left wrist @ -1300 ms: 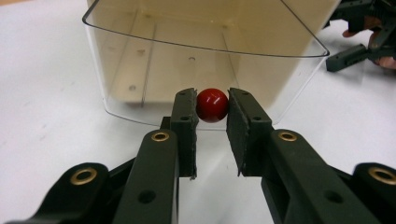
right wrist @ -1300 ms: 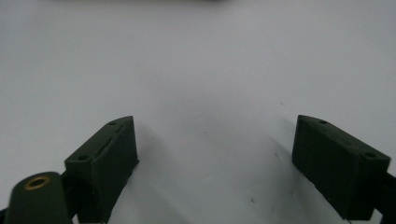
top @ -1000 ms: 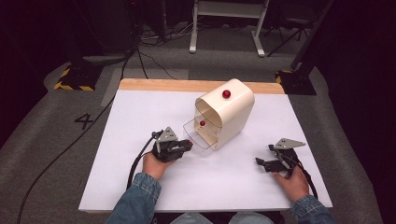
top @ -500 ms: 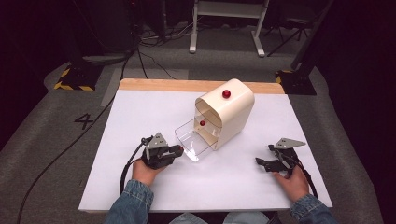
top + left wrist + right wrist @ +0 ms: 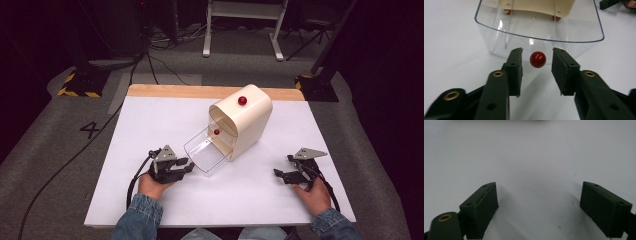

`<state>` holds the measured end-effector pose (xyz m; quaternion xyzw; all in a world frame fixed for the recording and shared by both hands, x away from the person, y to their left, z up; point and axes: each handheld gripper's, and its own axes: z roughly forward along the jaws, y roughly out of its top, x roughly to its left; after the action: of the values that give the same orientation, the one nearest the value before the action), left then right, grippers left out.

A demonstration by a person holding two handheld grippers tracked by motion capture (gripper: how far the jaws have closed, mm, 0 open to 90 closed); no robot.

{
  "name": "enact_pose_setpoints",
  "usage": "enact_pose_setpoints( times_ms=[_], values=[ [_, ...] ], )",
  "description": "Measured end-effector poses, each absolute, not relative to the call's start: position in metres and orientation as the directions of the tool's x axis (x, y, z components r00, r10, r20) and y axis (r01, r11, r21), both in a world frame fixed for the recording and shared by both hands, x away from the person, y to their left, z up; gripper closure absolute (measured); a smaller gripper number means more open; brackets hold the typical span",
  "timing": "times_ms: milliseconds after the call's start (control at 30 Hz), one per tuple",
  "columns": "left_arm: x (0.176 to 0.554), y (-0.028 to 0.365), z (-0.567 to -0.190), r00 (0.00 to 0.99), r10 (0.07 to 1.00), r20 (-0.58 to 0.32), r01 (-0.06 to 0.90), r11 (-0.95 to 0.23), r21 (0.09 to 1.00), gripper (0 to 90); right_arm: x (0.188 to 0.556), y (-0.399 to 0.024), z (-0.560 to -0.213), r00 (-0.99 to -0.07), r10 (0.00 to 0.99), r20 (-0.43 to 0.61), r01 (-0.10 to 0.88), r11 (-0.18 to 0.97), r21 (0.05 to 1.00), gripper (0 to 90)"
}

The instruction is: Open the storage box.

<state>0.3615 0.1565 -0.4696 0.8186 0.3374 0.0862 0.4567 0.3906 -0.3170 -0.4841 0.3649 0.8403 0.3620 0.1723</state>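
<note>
Near the middle of the white tabletop (image 5: 150, 125), a cream box (image 5: 250, 122) with a red knob (image 5: 242, 100) on top and a clear drawer (image 5: 205, 152) pulled out toward the person. Just before the drawer front, the left claw (image 5: 187, 164), released, jaws apart on either side of a small red ball (image 5: 537, 59) (not touching it, as far as visible). Well apart at the right, the right claw (image 5: 278, 173), also released, low over bare tabletop.
</note>
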Motion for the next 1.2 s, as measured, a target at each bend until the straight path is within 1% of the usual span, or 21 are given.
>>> enact_pose_setpoints(
  times_ms=[33, 67, 100, 133, 233, 300, 367, 433, 600, 700, 767, 833, 1200],
  values=[
    [0.361, 0.157, -0.469, 0.759, 0.632, -0.157, 0.465, -0.357, 0.81, 52.0, 0.391, -0.317, -0.484, -0.674, 0.738, -0.026, 0.488, 0.472, 0.734, 14.9],
    [0.361, 0.157, -0.468, 0.758, 0.635, -0.149, 0.46, -0.358, 0.813, 52.0, 0.391, -0.317, -0.484, -0.674, 0.738, -0.026, 0.488, 0.472, 0.734, 14.9],
    [0.36, 0.157, -0.466, 0.758, 0.634, -0.155, 0.464, -0.355, 0.812, 49.8, 0.391, -0.317, -0.484, -0.674, 0.738, -0.025, 0.489, 0.472, 0.734, 14.8],
    [0.358, 0.157, -0.463, 0.759, 0.636, -0.141, 0.448, -0.353, 0.821, 49.6, 0.391, -0.317, -0.484, -0.674, 0.738, -0.025, 0.489, 0.471, 0.734, 14.8],
    [0.356, 0.158, -0.457, 0.755, 0.641, -0.136, 0.433, -0.332, 0.838, 48.2, 0.391, -0.317, -0.484, -0.674, 0.738, -0.026, 0.488, 0.471, 0.735, 14.8],
    [0.355, 0.158, -0.45, 0.751, 0.644, -0.146, 0.424, -0.302, 0.854, 48.1, 0.391, -0.317, -0.484, -0.674, 0.738, -0.026, 0.488, 0.472, 0.735, 14.9],
    [0.356, 0.156, -0.44, 0.751, 0.64, -0.164, 0.441, -0.3, 0.846, 47.8, 0.39, -0.317, -0.484, -0.674, 0.739, -0.024, 0.489, 0.47, 0.735, 14.8],
    [0.356, 0.152, -0.427, 0.762, 0.629, -0.156, 0.417, -0.291, 0.861, 47.5, 0.39, -0.317, -0.484, -0.674, 0.738, -0.026, 0.488, 0.471, 0.735, 14.8],
    [0.359, 0.143, -0.409, 0.771, 0.621, -0.138, 0.383, -0.28, 0.88, 47.8, 0.39, -0.317, -0.484, -0.674, 0.738, -0.029, 0.486, 0.473, 0.735, 14.8],
    [0.361, 0.139, -0.403, 0.781, 0.609, -0.14, 0.375, -0.278, 0.885, 47.8, 0.39, -0.317, -0.484, -0.674, 0.738, -0.027, 0.487, 0.471, 0.735, 14.8],
    [0.364, 0.134, -0.399, 0.795, 0.595, -0.114, 0.346, -0.292, 0.892, 47.8, 0.39, -0.317, -0.484, -0.674, 0.738, -0.026, 0.488, 0.471, 0.735, 14.8],
    [0.368, 0.129, -0.394, 0.803, 0.586, -0.109, 0.338, -0.297, 0.893, 47.6, 0.39, -0.317, -0.484, -0.674, 0.739, -0.026, 0.488, 0.471, 0.735, 14.8],
    [0.39, 0.112, -0.381, 0.81, 0.577, -0.104, 0.3, -0.254, 0.92, 47.8, 0.39, -0.317, -0.484, -0.674, 0.739, -0.026, 0.488, 0.471, 0.735, 14.8]
  ],
)
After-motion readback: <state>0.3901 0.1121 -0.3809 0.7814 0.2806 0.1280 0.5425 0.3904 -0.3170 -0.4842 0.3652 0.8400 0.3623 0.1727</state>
